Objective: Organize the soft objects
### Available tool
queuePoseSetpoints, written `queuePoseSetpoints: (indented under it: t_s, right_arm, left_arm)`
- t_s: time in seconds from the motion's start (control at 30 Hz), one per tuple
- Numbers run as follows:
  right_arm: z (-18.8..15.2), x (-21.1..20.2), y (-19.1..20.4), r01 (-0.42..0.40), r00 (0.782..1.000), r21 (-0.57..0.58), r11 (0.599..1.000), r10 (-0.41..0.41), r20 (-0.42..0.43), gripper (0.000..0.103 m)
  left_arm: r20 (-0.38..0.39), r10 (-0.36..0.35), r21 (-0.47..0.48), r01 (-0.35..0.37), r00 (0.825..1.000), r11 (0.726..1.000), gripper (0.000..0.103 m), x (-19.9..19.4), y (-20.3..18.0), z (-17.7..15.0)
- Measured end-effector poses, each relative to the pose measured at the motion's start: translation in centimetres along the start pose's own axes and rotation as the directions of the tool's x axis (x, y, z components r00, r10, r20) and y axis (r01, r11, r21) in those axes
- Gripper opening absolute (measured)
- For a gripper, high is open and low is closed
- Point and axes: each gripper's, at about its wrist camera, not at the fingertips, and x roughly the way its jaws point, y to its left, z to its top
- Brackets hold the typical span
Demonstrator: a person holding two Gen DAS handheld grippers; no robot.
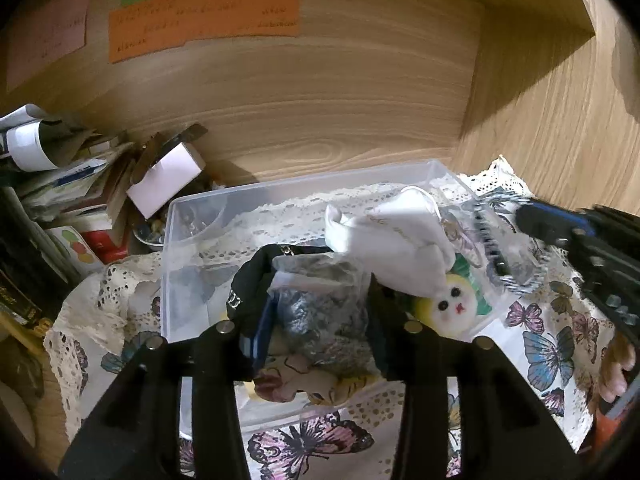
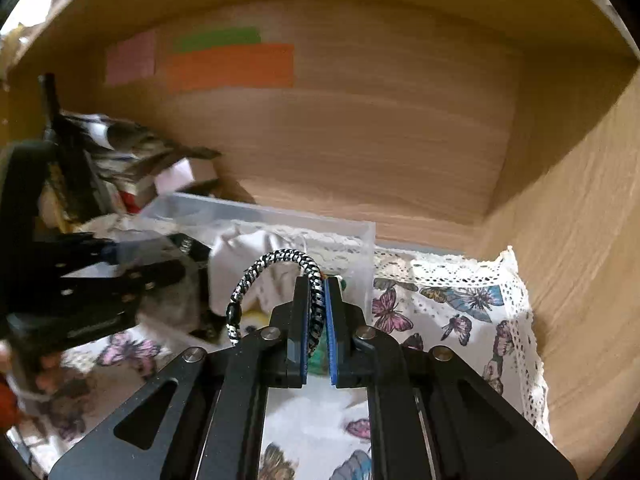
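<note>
Clamping a grey speckled pouch (image 1: 320,312), the left gripper (image 1: 316,320) hung over the clear plastic bin (image 1: 192,216), which already held a white cloth bag (image 1: 396,240) and a yellow-faced plush toy (image 1: 452,304). Beside the bin, above the butterfly cloth (image 2: 452,312), the right gripper (image 2: 316,320) was pinched on a black-and-white braided band (image 2: 276,264).

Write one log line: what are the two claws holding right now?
left claw: shut on grey bagged item, over clear bin | right claw: shut on braided cord loop, beside bin | cloth: butterfly print
</note>
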Motion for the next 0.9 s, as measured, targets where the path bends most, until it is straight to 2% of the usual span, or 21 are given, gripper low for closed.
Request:
queuePoseSetpoints:
  t_s: [0.17,0.23,0.3,0.4,0.47,0.67,0.73,0.9]
  right_arm:
    - [-0.3,3.4,0.0,0.015,0.997,-0.011,1.000,-0.016,-0.076,0.006]
    - [-0.7,4.2,0.0,0.020,0.995,-0.012,1.000,-0.021,-0.100,0.006]
    - [-0.9,4.7,0.0,0.018,0.992,-0.008,1.000,-0.019,-0.124,0.007]
    - [-0.9,4.6,-0.1,0.017,0.991,-0.007,1.000,-0.018,-0.133,0.014]
    - [-0.7,3.8,-0.2,0.008,0.993,-0.006,1.000,-0.009,-0.118,0.026]
    - [0.1,0.0,0.3,-0.009,1.000,-0.019,1.000,0.008,-0.019,0.034]
    - [0.4,-1.5,0.4,-0.015,1.000,-0.022,1.000,0.016,0.018,0.041]
    - [1.0,-5.5,1.1,-0.041,0.991,-0.027,0.999,0.044,0.128,0.052]
  left_arm:
    - [-0.004,-0.003,-0.019,0.003,1.000,1.000,0.051,-0.2,0.6,0.1]
    - [0.003,0.007,-0.023,-0.007,1.000,1.000,0.059,-0.5,0.8,0.1]
    - [0.018,0.023,-0.020,-0.023,1.000,1.000,0.062,-0.9,0.8,0.1]
    - [0.031,0.021,-0.018,-0.021,0.999,1.000,0.063,-1.6,0.9,0.3]
    - [0.036,0.009,-0.026,-0.008,0.999,1.000,0.063,-2.1,1.0,0.4]
    - [0.104,0.013,-0.028,-0.010,0.995,1.000,0.066,-5.2,1.2,0.6]
    - [0.144,0.023,-0.024,-0.020,0.989,1.000,0.071,-6.8,1.1,0.5]
    - [0.235,0.045,-0.005,-0.045,0.971,0.999,0.074,-10.8,0.4,0.1]
